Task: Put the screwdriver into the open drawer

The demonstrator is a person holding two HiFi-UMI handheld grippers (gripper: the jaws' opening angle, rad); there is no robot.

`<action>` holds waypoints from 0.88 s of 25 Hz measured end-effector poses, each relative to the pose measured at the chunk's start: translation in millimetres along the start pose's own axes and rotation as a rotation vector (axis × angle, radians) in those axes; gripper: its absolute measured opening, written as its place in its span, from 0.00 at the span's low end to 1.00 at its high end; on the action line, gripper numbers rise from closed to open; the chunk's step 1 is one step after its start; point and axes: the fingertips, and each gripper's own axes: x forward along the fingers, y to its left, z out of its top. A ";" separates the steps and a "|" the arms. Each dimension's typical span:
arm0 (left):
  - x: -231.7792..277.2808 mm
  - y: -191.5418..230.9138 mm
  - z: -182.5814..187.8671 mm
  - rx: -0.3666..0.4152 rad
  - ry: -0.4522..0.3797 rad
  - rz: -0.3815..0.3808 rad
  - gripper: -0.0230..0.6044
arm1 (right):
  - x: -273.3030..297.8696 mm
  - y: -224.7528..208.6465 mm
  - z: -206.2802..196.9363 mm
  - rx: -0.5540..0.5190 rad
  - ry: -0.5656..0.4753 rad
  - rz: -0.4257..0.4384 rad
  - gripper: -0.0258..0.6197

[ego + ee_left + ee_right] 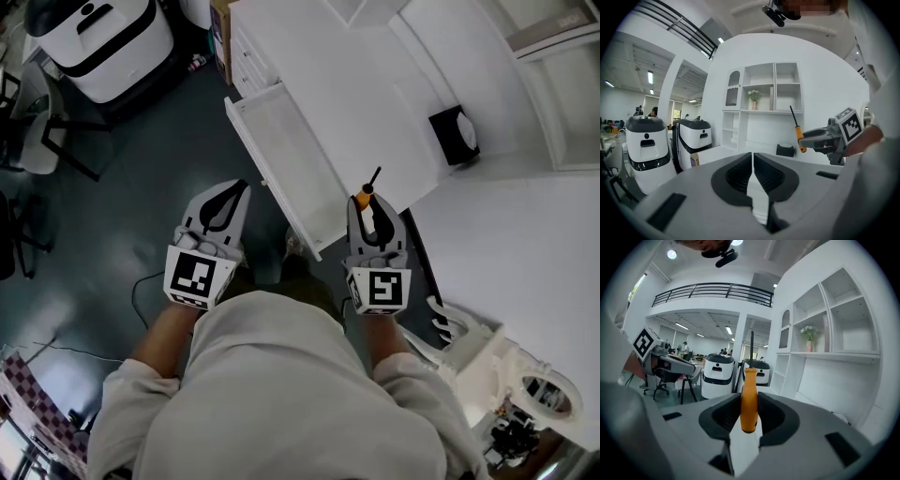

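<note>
Clamping the orange handle of the one screwdriver (749,404), the right gripper (368,211) had both fingers pressed on it, and the black shaft pointed up and away past the fingertips. From the head view the tool hung beside the near end of the single open drawer (286,155), not inside it, just off the edge of the white counter (356,84). The drawer stuck out from the counter's front towards the person, and its white bottom lay bare.

The left gripper (753,159) had its two fingers shut together with nothing between them. It hung over the dark floor, left of the drawer and apart from it.

Around them were:
- one black box (455,136) on the counter, well past the drawer;
- two white machines (644,150) with black bands, side by side on the floor beyond the counter's end;
- one chair (42,141) near them;
- one thin cable (141,291) on the floor by the left gripper;
- one shelf unit (761,101) at the wall, with a single vase (753,96) of flowers on it.
</note>
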 end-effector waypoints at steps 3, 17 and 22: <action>7.0 1.2 -3.1 -0.024 0.015 0.042 0.06 | 19.5 -1.4 -4.7 -0.031 0.013 0.057 0.22; 62.5 4.6 -25.2 -0.055 0.079 0.147 0.06 | 103.9 -2.9 -68.1 -0.093 0.116 0.248 0.22; 82.0 6.2 -37.5 -0.059 0.099 0.159 0.06 | 129.2 2.4 -102.2 -0.091 0.183 0.295 0.22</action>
